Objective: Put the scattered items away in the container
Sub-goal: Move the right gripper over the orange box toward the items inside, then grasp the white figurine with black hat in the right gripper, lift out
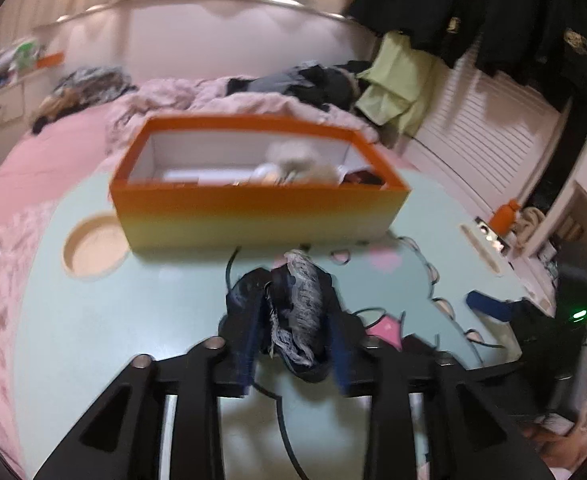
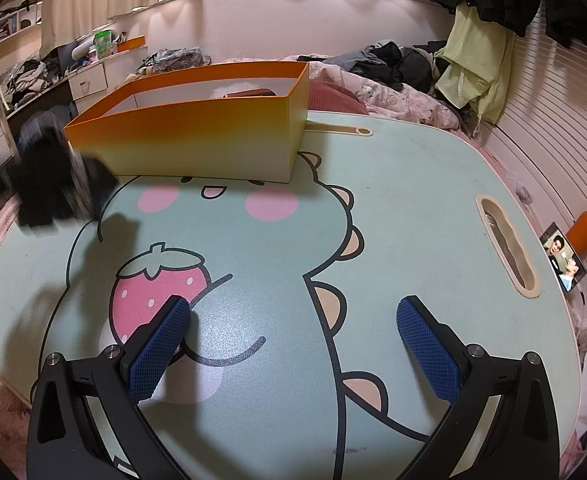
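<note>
While the left gripper [image 1: 293, 344] is clamped on a dark bundle of cloth [image 1: 297, 312], pads pressed against both its sides, the bundle hangs clear of the table [image 1: 133, 320] and short of the box [image 1: 253, 208]. Judged from the task, it is held this way for carriage: it sits just in front of the near wall of the box and must clear the rim before it can be let go. Blur in the left wrist view makes the weave and exact shape of the cloth uncertain; grey frayed fabric shows between darker folds.

Box: orange fading to yellow, open top, standing on the far part of the table. Pale and dark items already lie inside; they cannot be identified.

Right gripper [image 2: 293, 340]: jaws spread wide, nothing between them, poised over the bare table, apart from the box. I judge it to be idle, kept out of the left's path. In its view the left gripper appears as a dark blur at the left edge, beside the box's near corner.

Surface: a pale green lap table printed with a cartoon dinosaur and a strawberry [image 2: 161, 280], with a round cup recess [image 1: 93, 252] at left and a slot [image 2: 509, 248] at right. No other loose items show on it.

Room: bed [image 1: 33, 168] with pink covers and heaped clothes behind; garments hang at upper right; a phone [image 2: 563, 260] and an orange bottle [image 2: 585, 232] lie off the table's right edge.
</note>
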A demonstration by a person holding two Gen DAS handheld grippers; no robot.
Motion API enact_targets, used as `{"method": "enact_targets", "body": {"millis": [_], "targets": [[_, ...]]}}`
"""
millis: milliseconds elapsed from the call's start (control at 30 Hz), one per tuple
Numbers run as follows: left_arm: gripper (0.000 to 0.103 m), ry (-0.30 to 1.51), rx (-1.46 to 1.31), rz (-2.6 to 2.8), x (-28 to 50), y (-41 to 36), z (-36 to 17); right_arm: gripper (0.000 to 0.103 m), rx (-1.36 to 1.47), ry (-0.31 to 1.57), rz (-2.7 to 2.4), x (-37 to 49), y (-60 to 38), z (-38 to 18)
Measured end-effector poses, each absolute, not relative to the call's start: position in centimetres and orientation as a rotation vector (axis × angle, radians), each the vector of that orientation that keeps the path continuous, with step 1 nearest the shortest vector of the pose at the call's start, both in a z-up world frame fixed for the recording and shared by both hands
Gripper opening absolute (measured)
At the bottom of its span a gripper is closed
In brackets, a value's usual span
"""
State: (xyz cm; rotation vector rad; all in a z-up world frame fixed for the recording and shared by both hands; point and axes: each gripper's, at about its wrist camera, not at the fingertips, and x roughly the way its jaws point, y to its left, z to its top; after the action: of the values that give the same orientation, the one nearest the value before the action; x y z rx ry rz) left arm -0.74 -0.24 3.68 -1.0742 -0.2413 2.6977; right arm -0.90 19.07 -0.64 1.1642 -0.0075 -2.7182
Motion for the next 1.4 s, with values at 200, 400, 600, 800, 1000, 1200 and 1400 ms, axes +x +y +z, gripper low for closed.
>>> {"method": "enact_targets", "body": {"millis": [200,400,600,800,1000,1200,1400], "targets": [[0.091,-0.220,-1.092,2.706,0.8,-1.0,2.6,0.103,1.165,-0.008,-2.718,-0.9,19.1,-0.6],[0.094,-0.086,-1.169,2.741,2.1,-1.3,0.5,0.103,1.164,-0.010,-2.719,-0.9,19.1,-0.7],[0.103,0.073,-1.195,2.783,1.9,0.4,-0.4,0.103,1.166,-0.009,-2.718,-0.9,18.9,-0.8],[0.103,0.062,-1.181,2.783,2.3,-0.1,-0.6,0.103,1.179,-0.045,-2.676,-1.5,18.7,-0.2],[0.103,0.066,-1.183,2.782,2.0,0.6,-0.4,0.100,1.004,-0.047,-2.606,-3.2,17.1,5.8],[0.103,0.067,-1.178,2.779,1.9,0.9,-0.5,0.052,1.109,-0.083,-2.440,-11.8,13.4,10.1],[0.103,0.066,-1.165,2.771,2.0,0.8,-0.5,0.037,1.422,-0.071,-2.340,-20.2,9.3,5.8]]}}
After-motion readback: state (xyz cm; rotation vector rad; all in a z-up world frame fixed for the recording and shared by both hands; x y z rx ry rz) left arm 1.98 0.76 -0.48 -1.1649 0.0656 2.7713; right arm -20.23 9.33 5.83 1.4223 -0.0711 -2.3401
